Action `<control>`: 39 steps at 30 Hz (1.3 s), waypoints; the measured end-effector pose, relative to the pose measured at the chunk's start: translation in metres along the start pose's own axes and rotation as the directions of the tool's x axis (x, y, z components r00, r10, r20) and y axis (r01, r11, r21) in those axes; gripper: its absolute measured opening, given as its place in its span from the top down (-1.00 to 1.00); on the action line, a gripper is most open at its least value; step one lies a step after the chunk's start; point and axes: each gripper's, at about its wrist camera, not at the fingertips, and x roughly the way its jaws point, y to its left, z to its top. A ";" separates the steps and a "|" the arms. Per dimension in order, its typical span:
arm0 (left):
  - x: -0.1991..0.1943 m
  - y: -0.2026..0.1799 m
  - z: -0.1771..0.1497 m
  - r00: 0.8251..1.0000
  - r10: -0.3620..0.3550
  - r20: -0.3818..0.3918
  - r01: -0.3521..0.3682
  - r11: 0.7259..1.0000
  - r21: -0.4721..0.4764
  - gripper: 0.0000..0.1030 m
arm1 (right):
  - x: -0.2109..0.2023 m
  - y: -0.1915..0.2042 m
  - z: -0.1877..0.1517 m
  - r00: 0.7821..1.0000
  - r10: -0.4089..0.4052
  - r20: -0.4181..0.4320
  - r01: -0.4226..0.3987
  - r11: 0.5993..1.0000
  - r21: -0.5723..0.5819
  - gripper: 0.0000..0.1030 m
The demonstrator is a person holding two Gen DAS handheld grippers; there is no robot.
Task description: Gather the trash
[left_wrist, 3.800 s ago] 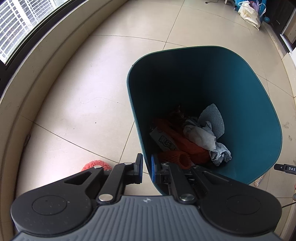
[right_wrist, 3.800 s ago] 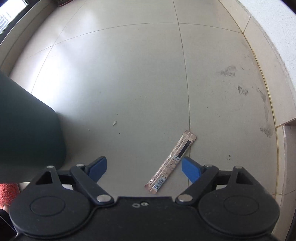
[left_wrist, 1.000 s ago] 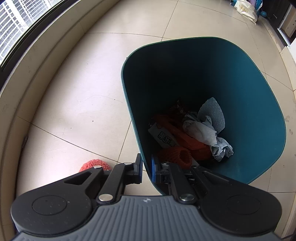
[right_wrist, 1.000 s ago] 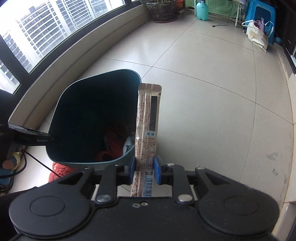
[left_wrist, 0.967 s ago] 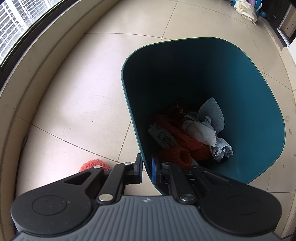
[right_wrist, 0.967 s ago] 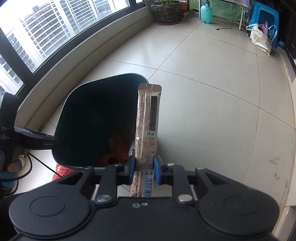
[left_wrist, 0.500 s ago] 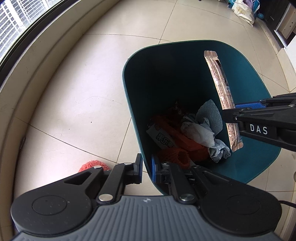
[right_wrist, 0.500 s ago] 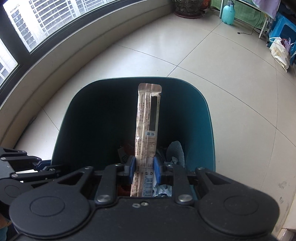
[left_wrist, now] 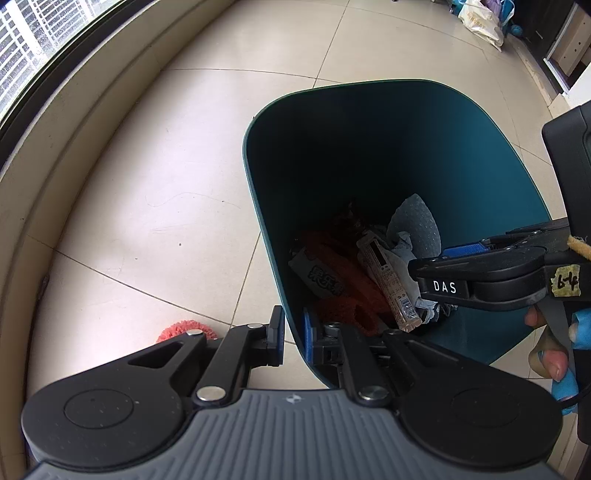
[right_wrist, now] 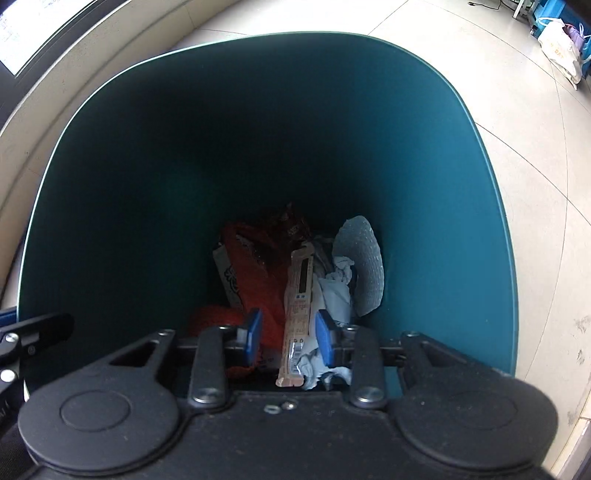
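Note:
A teal trash bin stands on the tiled floor. My left gripper is shut on its near rim, one pad outside the wall and one inside. Above the bin's mouth my right gripper points down and its jaws are opening. The long beige snack wrapper shows between the pads with a gap on each side, touching neither. In the left wrist view the wrapper lies on the trash inside, below the right gripper. Under it are orange netting, crumpled paper and a small carton.
A red fluffy object lies on the floor left of the bin. A raised curved sill under the window runs along the left. A white bag sits far back right. A person's fingers hold the right gripper's handle.
The right gripper came over the bin and sank toward its mouth. Its jaws parted and the wrapper dropped out onto the trash. The left gripper kept its hold on the rim.

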 end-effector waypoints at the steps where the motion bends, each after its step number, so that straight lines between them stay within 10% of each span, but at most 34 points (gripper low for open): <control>1: -0.001 0.000 0.000 1.000 0.000 0.004 0.000 1.000 0.001 0.79 | -0.005 -0.002 -0.003 1.000 0.008 0.012 -0.008 1.000 0.004 0.30; 15: -0.063 -0.004 -0.014 0.986 0.055 0.155 -0.061 0.997 0.040 0.74 | -0.084 -0.019 -0.037 0.977 0.086 0.195 -0.091 0.996 0.018 0.02; 22: -0.117 -0.013 -0.037 0.951 0.076 0.300 -0.103 0.992 0.073 -0.10 | -0.141 -0.020 -0.067 0.941 0.129 0.313 -0.137 0.991 0.004 -0.16; 39: -0.175 -0.024 -0.097 0.883 0.043 0.468 -0.065 0.997 0.031 -0.55 | -0.201 -0.013 -0.150 0.845 0.176 0.505 -0.169 0.984 -0.059 -0.73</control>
